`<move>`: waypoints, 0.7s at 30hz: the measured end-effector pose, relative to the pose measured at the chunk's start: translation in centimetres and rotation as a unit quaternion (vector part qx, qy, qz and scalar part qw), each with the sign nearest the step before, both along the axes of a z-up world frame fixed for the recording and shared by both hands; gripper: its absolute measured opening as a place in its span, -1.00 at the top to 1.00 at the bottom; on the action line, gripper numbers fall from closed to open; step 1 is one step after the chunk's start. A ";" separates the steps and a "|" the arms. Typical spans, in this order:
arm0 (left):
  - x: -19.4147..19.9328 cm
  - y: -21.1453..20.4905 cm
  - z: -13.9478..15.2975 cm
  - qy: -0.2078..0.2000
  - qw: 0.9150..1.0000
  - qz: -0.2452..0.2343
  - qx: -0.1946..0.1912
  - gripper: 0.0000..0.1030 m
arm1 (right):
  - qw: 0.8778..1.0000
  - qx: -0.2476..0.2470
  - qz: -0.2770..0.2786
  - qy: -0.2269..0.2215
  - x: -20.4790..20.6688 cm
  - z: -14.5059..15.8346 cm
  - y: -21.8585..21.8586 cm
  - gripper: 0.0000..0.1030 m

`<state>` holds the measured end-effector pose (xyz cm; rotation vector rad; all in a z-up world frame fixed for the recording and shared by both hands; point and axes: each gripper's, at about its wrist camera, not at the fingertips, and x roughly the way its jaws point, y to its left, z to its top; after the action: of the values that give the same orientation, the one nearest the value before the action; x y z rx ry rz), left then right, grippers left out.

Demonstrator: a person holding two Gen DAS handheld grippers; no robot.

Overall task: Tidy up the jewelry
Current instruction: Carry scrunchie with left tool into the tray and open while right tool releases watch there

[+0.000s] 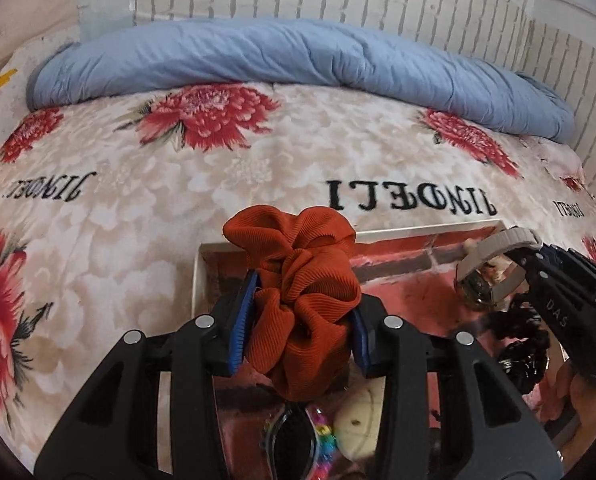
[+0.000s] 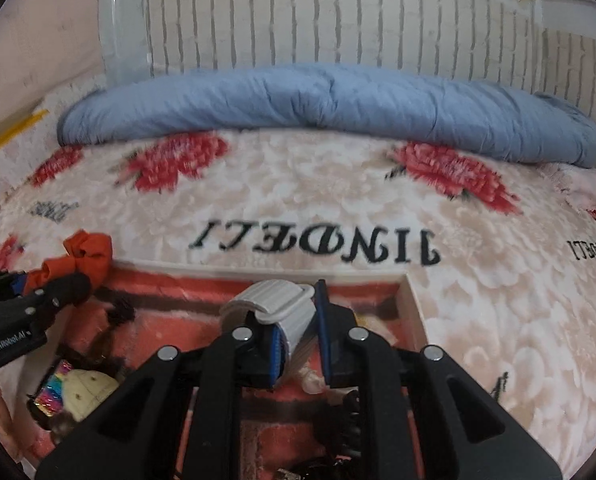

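Observation:
My left gripper (image 1: 303,304) is shut on a rust-orange scrunchie (image 1: 298,276), whose folds bulge out above the blue pads. It hangs over a white-rimmed tray (image 1: 426,230) with a red brick-patterned floor, lying on a bed. My right gripper (image 2: 298,312) is shut on the pale grey strap of a watch (image 2: 276,300) above the same tray (image 2: 415,304). In the left wrist view the right gripper (image 1: 525,270) comes in from the right with the watch (image 1: 483,270). In the right wrist view the left gripper (image 2: 30,282) and scrunchie (image 2: 92,254) are at the left.
In the tray lie a black hair tie (image 1: 519,332), a colourful bead bracelet (image 1: 324,438), a cream round piece (image 1: 358,426) and a dark oval item (image 1: 292,442). A floral blanket (image 1: 146,200) covers the bed. A blue duvet (image 1: 298,56) lies along the brick-papered wall.

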<state>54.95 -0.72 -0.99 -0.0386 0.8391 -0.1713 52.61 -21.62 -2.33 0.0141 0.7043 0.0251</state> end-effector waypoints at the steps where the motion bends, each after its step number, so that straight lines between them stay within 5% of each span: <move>1: 0.3 0.1 -0.3 0.007 1.000 0.001 -0.002 0.22 | 1.000 0.001 -0.005 0.003 0.2 0.0 -0.2 0.71; 16: 0.5 -0.3 -2.2 0.067 0.998 0.005 0.006 -0.04 | 0.997 -0.006 -0.008 0.074 1.4 -2.4 -1.0 0.63; 20: 0.1 0.1 -1.9 0.079 0.997 0.012 0.004 -0.32 | 0.996 -0.011 -0.005 0.087 0.6 -2.2 -1.2 -0.01; 21: -0.3 0.2 -1.7 0.081 0.997 0.014 0.008 -0.34 | 0.996 -0.012 -0.003 0.092 0.3 -2.2 -1.2 -0.05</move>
<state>54.68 -0.52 -2.68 -0.0497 1.0015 -0.1356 52.94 -22.84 -4.52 -0.0047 0.8881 0.0086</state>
